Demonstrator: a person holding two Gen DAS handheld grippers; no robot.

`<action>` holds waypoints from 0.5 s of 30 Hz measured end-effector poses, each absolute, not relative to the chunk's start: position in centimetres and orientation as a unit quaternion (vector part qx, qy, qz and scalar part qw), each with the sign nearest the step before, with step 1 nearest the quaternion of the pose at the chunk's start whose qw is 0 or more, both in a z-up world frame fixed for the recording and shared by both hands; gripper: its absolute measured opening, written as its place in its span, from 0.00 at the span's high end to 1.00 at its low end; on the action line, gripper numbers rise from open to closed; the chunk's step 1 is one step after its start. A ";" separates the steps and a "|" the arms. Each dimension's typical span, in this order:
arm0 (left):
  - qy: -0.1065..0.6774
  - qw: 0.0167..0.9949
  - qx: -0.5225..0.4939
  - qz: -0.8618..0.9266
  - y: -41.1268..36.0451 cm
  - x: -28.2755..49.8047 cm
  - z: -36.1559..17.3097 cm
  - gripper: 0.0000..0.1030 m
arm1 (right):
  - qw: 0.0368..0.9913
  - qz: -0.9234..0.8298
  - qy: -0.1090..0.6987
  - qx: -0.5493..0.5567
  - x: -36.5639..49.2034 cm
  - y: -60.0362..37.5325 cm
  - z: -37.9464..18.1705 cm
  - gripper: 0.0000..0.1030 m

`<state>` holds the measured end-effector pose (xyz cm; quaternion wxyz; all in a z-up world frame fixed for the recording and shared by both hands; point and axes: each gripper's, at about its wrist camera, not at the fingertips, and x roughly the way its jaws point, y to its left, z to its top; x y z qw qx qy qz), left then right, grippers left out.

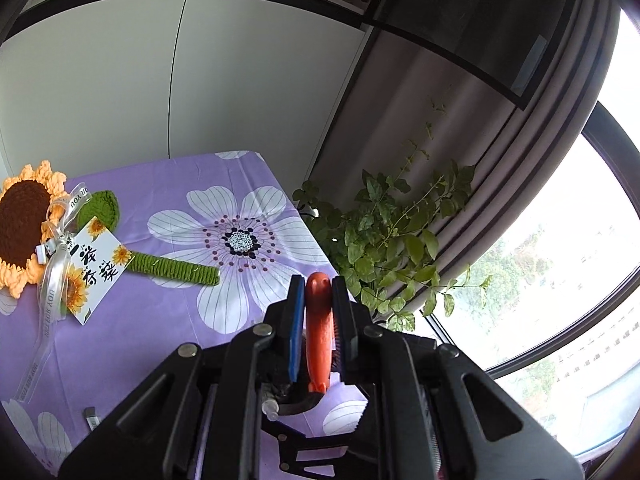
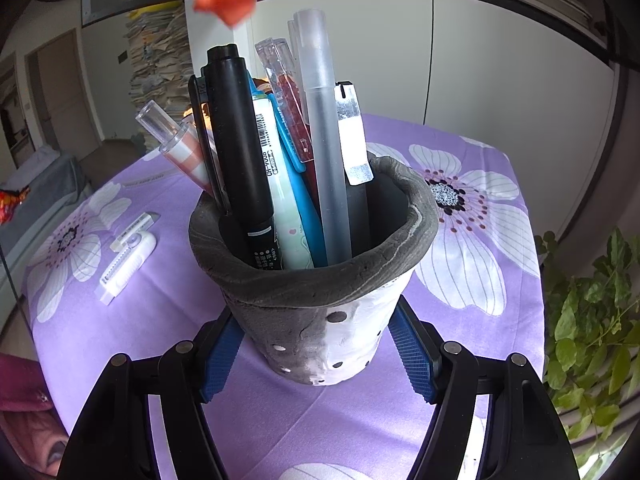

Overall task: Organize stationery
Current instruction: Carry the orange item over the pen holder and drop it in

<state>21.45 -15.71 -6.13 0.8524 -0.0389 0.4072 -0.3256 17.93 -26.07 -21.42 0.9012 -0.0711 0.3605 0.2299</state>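
Purple tablecloth [image 2: 168, 360], left gripper [image 1: 318, 308] clamping orange handle [image 1: 318, 320], right gripper [image 2: 316, 348] astride pen cup [image 2: 320, 320] — rim crowded.

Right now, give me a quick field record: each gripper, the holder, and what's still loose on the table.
left gripper: shut on orange tool, handle between the pads
right gripper: open, fingers either side of pen holder; contact not clear
pen holder: upright on purple cloth, full of pens; black marker and frosted pen stand tallest
orange tool position: blurred, above the holder in the right wrist view
loose items: white correction tape, small white piece behind it
other: crochet sunflower with card
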 end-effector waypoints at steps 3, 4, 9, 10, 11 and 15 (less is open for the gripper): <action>0.407 0.852 -0.041 -0.327 -15.7 21.6 -7.2 0.89 | 0.901 0.230 0.360 -0.071 17.9 -26.1 -21.4 0.30; 0.406 0.851 -0.043 -0.330 -15.7 21.6 -7.4 0.89 | 0.901 0.230 0.360 -0.071 17.9 -26.1 -21.4 0.30; 0.394 0.856 -0.041 -0.331 -15.6 21.5 -7.9 0.89 | 0.901 0.230 0.360 -0.072 18.0 -26.1 -21.5 0.30; 0.394 0.855 -0.041 -0.335 -15.5 21.5 -8.0 0.89 | 0.901 0.230 0.360 -0.072 18.0 -26.1 -21.5 0.30; 0.394 0.854 -0.041 -0.337 -15.5 21.4 -8.1 0.89 | 0.901 0.230 0.360 -0.072 18.0 -26.1 -21.5 0.30; 0.387 0.855 -0.048 -0.342 -15.1 21.1 -8.4 0.89 | 0.901 0.230 0.360 -0.072 18.0 -26.1 -21.4 0.30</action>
